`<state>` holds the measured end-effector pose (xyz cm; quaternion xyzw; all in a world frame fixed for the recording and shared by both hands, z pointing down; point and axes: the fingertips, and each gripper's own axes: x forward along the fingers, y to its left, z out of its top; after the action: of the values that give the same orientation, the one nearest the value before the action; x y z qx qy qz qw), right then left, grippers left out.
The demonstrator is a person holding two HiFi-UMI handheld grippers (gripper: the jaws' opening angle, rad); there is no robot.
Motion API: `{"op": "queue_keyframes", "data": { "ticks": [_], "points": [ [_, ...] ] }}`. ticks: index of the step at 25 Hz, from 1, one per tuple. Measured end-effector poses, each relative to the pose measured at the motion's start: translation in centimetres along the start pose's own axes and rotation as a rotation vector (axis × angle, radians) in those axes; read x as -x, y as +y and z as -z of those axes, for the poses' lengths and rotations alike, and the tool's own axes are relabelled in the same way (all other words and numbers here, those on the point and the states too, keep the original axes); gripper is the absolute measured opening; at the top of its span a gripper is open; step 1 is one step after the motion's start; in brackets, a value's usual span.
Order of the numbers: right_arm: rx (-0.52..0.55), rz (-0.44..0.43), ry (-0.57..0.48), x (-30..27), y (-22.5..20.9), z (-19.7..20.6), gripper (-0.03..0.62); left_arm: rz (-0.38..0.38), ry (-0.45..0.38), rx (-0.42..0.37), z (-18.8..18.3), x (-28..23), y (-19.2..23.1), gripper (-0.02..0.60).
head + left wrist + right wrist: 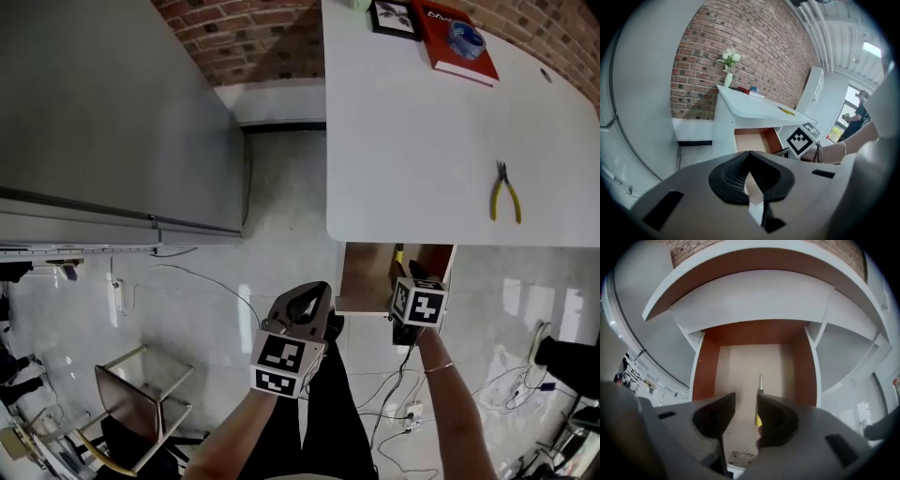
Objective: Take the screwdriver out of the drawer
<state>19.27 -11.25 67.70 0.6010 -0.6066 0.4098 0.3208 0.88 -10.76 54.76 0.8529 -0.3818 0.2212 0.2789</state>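
Only the right gripper view looks into the drawer. The screwdriver lies lengthwise on the drawer floor, steel shaft toward the drawer's back, yellow handle half hidden behind 1 jaw. The right gripper has its jaws apart w/ a narrow gap and nothing clamped. The screwdriver sits at the gap's right edge; whether it touches the jaw can't be told.

The head view shows the drawer only as an open box under the white table, its inside mostly covered by the right gripper, which sits at the drawer's open front w/ forearm stretched fwd. The left gripper hangs just left of the drawer, outside it, tilted up toward it. In the left gripper view the left gripper has its 2 jaws closed tip to tip, nothing betw. them, and the drawer shows from the side.

On the table top above the drawer: yellow pliers; farther back, a red book w/ a blue tape roll on it. A grey cabinet stands well left of the drawer.
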Motion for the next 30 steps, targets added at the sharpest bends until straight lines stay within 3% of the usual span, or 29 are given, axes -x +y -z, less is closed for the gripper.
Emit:
{"op": "queue_keyframes", "data": {
  "ticks": [14, 30],
  "points": [
    [0.067, 0.06, 0.103, -6.2, -2.8, 2.0, 0.133, -0.058, 0.032, 0.027, 3.0, -2.2, 2.0, -0.008],
    [0.051, 0.115, 0.14, -10.1, -4.4, 2.4, 0.133, -0.082, 0.015, 0.072, 3.1, -2.5, 4.0, -0.008]
  ]
}}
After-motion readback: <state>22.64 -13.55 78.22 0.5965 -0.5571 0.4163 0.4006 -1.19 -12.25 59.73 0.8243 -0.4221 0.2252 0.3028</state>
